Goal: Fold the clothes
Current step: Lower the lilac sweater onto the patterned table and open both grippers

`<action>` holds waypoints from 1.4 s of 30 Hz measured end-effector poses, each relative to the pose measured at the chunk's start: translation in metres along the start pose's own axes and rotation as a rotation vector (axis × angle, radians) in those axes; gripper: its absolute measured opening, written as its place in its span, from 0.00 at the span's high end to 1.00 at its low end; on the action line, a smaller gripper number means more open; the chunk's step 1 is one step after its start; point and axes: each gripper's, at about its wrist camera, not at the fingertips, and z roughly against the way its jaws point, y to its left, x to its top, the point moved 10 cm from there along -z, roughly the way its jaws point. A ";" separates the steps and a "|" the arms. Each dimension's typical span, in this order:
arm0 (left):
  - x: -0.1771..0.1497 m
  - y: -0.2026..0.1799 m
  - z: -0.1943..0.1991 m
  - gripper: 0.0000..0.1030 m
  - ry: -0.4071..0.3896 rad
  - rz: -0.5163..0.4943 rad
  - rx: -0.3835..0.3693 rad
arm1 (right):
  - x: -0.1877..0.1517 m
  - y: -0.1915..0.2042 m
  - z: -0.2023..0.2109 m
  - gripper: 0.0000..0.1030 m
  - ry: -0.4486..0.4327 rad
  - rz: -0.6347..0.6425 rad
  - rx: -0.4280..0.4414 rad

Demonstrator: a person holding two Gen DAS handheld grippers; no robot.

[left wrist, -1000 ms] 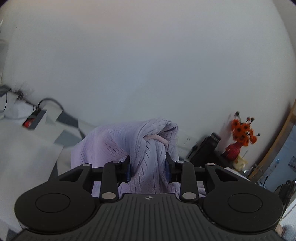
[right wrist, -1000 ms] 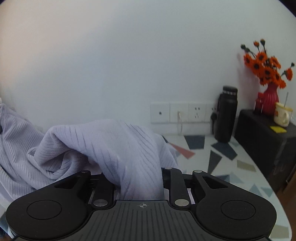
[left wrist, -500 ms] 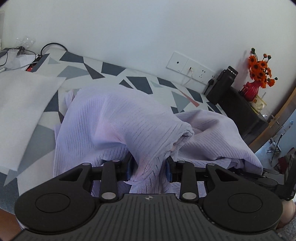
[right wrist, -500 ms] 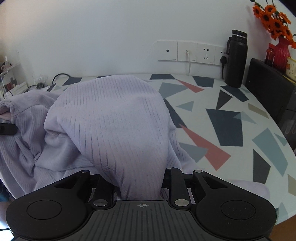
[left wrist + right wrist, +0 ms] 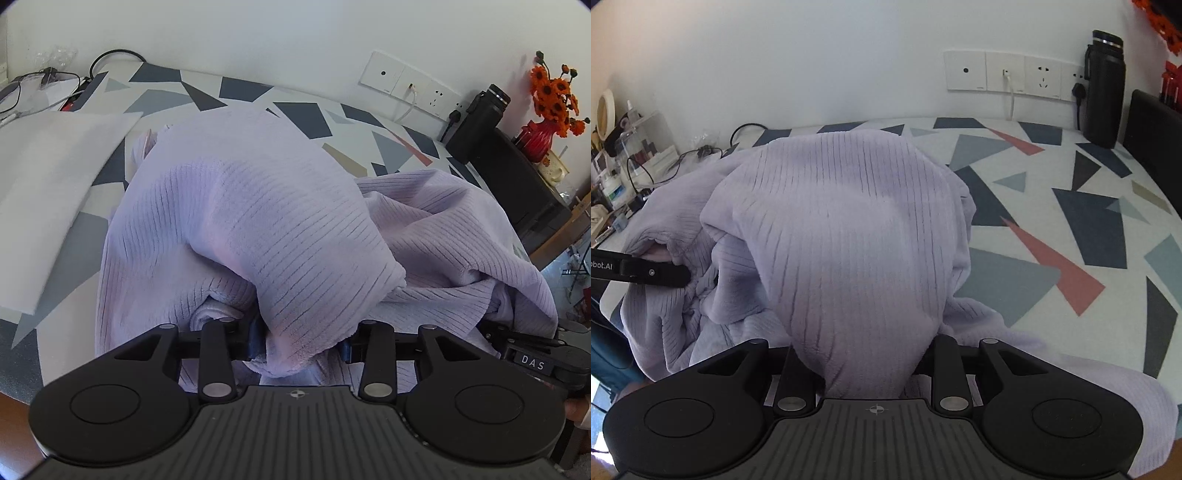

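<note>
The lilac ribbed garment [image 5: 266, 221] now lies heaped on the patterned tabletop [image 5: 1071, 206], bunched toward its near edge, where a second ago it hung lifted in front of the wall with little of the table showing beneath it. A fold of it humps up over each gripper. The left gripper [image 5: 301, 341] has cloth between its blue-padded fingers, and its jaws have just been opening, so the bunch looks loosely held rather than pinched; I cannot tell whether the pads still press. The right gripper [image 5: 875, 369] also has a thick fold running down between its fingers, jaws just opened a little, the pads hidden by cloth. This reads as the garment being set down and released, ready for spreading flat. A white sheet [image 5: 48, 177] lies toward the left edge, and a black flask [image 5: 1102, 88] stands at the far right by the wall sockets [image 5: 1004, 70].
</note>
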 end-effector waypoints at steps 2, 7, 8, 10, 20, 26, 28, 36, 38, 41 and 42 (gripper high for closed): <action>0.002 0.002 -0.005 0.60 0.019 0.020 -0.014 | 0.003 0.003 -0.006 0.76 0.015 -0.004 0.007; 0.020 0.015 -0.019 0.60 0.084 0.059 -0.050 | 0.017 0.009 -0.017 0.77 0.059 -0.094 0.057; 0.025 0.021 -0.021 0.60 0.090 0.073 -0.051 | 0.021 0.011 -0.019 0.77 0.066 -0.098 0.068; 0.033 0.030 -0.028 0.60 0.088 0.080 -0.042 | 0.028 0.016 -0.024 0.78 0.074 -0.100 0.080; 0.062 0.023 -0.078 0.59 0.121 -0.047 -0.070 | 0.062 -0.018 -0.077 0.77 0.079 -0.321 -0.012; 0.097 0.023 -0.110 0.59 0.123 -0.070 -0.120 | 0.091 -0.029 -0.107 0.75 0.070 -0.313 -0.084; 0.109 0.022 -0.120 0.59 0.121 -0.081 -0.127 | 0.103 -0.035 -0.117 0.75 0.059 -0.333 -0.103; 0.157 0.020 -0.156 0.58 0.103 -0.126 -0.139 | 0.153 -0.045 -0.162 0.73 0.011 -0.300 -0.201; 0.169 0.019 -0.164 0.58 0.107 -0.151 -0.127 | 0.164 -0.045 -0.174 0.72 0.013 -0.234 -0.243; 0.178 0.018 -0.170 0.58 0.102 -0.160 -0.113 | 0.175 -0.048 -0.183 0.70 0.021 -0.171 -0.288; 0.180 0.019 -0.171 0.58 0.098 -0.159 -0.109 | 0.178 -0.049 -0.185 0.69 0.023 -0.163 -0.299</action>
